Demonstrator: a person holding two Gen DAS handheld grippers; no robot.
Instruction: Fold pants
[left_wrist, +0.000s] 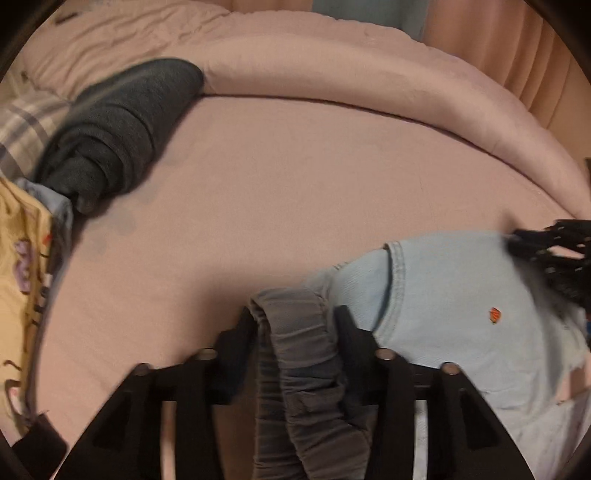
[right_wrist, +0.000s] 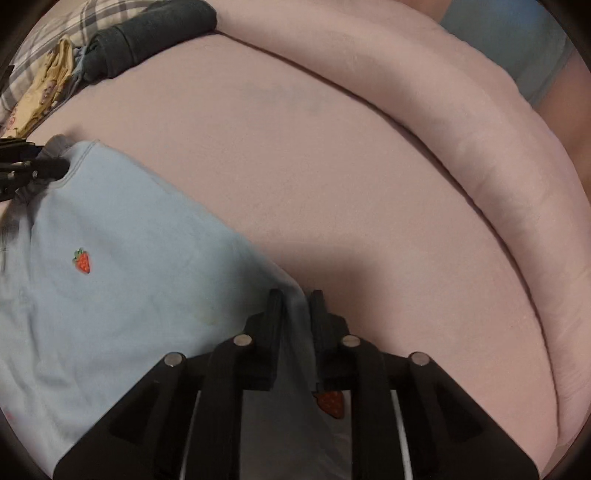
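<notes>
Light blue pants with small strawberry marks and a grey elastic waistband are held up over a pink bed sheet. My left gripper is shut on the bunched grey waistband. My right gripper is shut on a fold of the blue fabric at the pants' other edge. The left gripper also shows in the right wrist view at the far left, and the right gripper shows blurred in the left wrist view at the right edge.
A rolled dark grey garment lies at the back left of the bed, next to a plaid cloth and a yellow printed cloth. A thick pink duvet roll runs along the far side.
</notes>
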